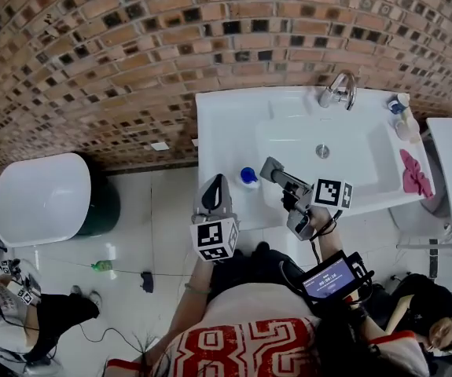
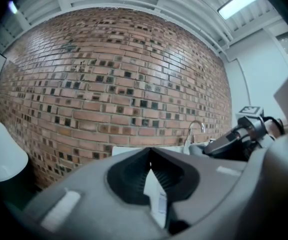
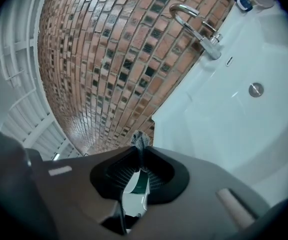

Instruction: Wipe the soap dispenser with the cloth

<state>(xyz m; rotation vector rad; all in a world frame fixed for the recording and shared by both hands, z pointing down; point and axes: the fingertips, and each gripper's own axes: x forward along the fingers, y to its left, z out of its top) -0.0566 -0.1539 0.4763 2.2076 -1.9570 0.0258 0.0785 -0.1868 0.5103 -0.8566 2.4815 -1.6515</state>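
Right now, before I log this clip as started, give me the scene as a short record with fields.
setting: white sink against a brick wall
soap dispenser: rear right corner of sink, untouched
cloth: pink, on sink's right edge, not held
left gripper: jaws together, empty, at sink's front edge
right gripper: jaws together on a small grey tuft, over basin's front
task status: wiping not begun

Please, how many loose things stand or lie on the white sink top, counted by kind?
Pink cloth: 1
Blue-topped containers: 2, one left of the basin, one in the back right corner
Pale bottle: 1
Total: 4
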